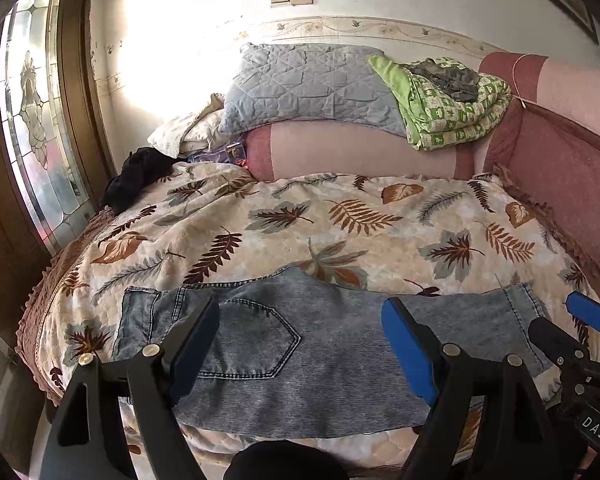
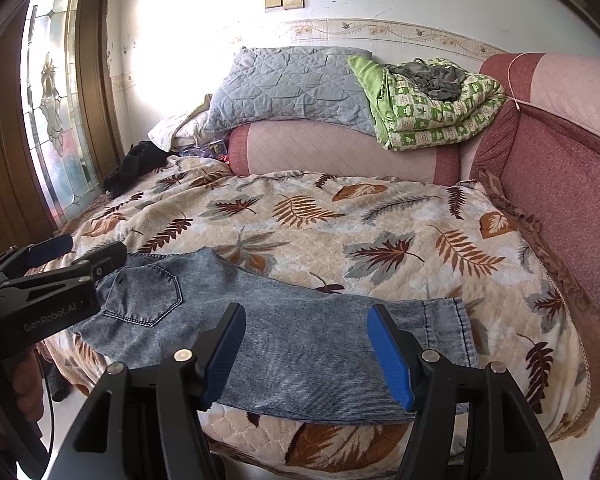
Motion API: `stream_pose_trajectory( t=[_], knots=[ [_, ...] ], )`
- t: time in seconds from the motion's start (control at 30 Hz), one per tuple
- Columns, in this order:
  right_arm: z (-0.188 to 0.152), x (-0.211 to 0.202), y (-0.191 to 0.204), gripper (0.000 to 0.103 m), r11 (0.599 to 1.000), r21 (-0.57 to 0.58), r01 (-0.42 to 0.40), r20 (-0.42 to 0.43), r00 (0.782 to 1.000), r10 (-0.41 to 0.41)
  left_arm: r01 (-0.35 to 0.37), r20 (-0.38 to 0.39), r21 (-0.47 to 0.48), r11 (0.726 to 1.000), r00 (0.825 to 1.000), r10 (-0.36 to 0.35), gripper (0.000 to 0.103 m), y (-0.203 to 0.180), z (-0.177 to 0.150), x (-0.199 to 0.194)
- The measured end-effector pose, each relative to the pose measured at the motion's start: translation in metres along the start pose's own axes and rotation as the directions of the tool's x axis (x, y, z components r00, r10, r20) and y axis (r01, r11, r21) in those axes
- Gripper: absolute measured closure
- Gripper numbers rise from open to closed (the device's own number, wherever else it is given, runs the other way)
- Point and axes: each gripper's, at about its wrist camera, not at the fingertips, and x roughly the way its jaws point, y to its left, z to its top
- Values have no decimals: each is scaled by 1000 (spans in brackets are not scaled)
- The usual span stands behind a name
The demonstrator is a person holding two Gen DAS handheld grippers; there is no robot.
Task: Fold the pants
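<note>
Blue-grey denim pants (image 1: 324, 344) lie flat along the near edge of the bed, folded lengthwise, back pocket up, waistband at the left, hem at the right. They also show in the right wrist view (image 2: 300, 340). My left gripper (image 1: 300, 344) is open, hovering over the pocket and thigh part. My right gripper (image 2: 306, 350) is open, hovering over the leg part near the hem. Each gripper shows in the other's view: the right one (image 1: 580, 328) at the hem end, the left one (image 2: 80, 258) at the waistband end. Neither holds cloth.
The bed has a leaf-print quilt (image 1: 340, 220). At its head lie a pink bolster (image 1: 360, 152), a grey pillow (image 1: 308, 84) and a folded green blanket (image 1: 452, 104). A dark garment (image 1: 136, 176) lies at the far left. A pink padded headboard (image 1: 560, 168) runs along the right. A glass door (image 1: 32, 120) stands at the left.
</note>
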Motion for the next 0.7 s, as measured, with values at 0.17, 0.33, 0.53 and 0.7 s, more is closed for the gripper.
stream_pose_trajectory(
  t=[0.17,0.33,0.53,0.7],
  knots=[
    [-1,1,-3,36,1000,-7,19,-8,1000,-19,8,-2,14,1000,1000,-8,19,-6,-2,0],
    [0,0,-7,36,999,-4,47,-8,999,-47,13,-1,35,999,1000,-13,19,-12,-2,-2],
    [1,2,-9,36,997,-4,75,-20,997,-75,17,-6,38,999,1000,-16,19,-13,-1,-3],
    [0,5,-7,36,994,-23,107,-28,994,-107,22,-8,49,999,1000,-21,19,-17,-2,-4]
  ],
)
